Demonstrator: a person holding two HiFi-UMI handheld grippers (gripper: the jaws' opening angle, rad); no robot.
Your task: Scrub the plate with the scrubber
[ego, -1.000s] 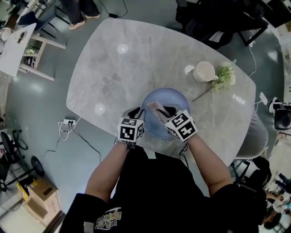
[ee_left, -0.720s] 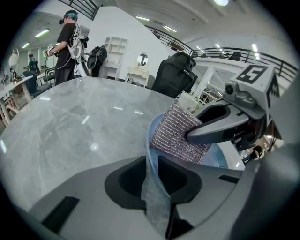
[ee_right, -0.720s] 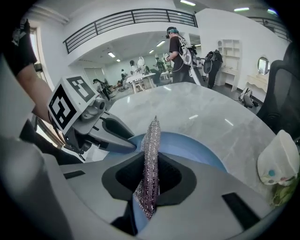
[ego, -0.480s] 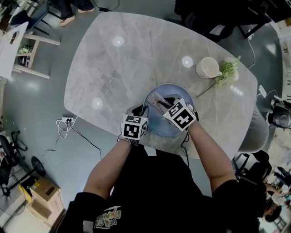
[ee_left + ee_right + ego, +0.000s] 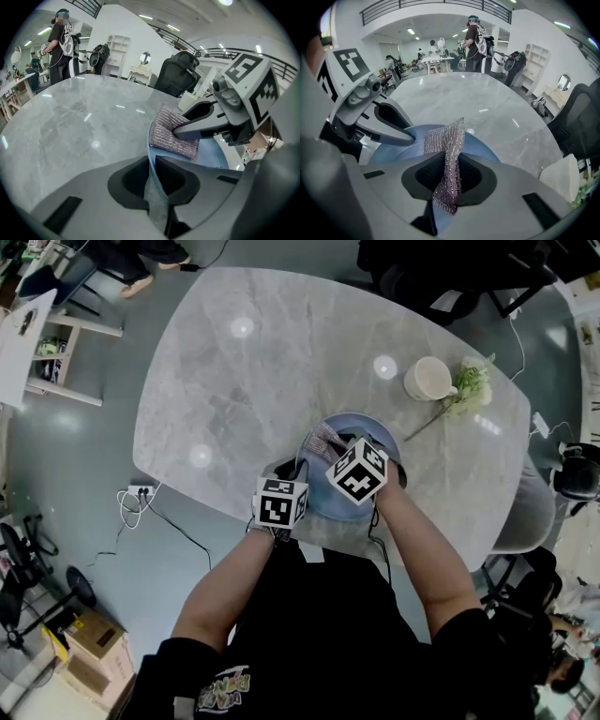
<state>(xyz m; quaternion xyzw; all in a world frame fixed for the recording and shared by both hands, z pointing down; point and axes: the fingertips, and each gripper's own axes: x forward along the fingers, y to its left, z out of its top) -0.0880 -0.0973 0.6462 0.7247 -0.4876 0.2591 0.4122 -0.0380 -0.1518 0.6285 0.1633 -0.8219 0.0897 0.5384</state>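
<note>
Scrubbing appears in hand: the plate [image 5: 322,501], mid-frame on the desk [image 5: 262,381], is clamped at its rim by the left gripper [image 5: 152,176]. The scrubber [image 5: 445,138] is pinched in the right gripper [image 5: 449,176], and a pressed stroke across the plate is likely needed next.

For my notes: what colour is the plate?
Light blue; the plate shows best in the right gripper view, behind the scrubber.

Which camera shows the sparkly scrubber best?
The right gripper view: the scrubber fills the middle, pinched in the right claw. The left gripper view shows its broad face over the plate; the head view shows only a small bit.
</note>
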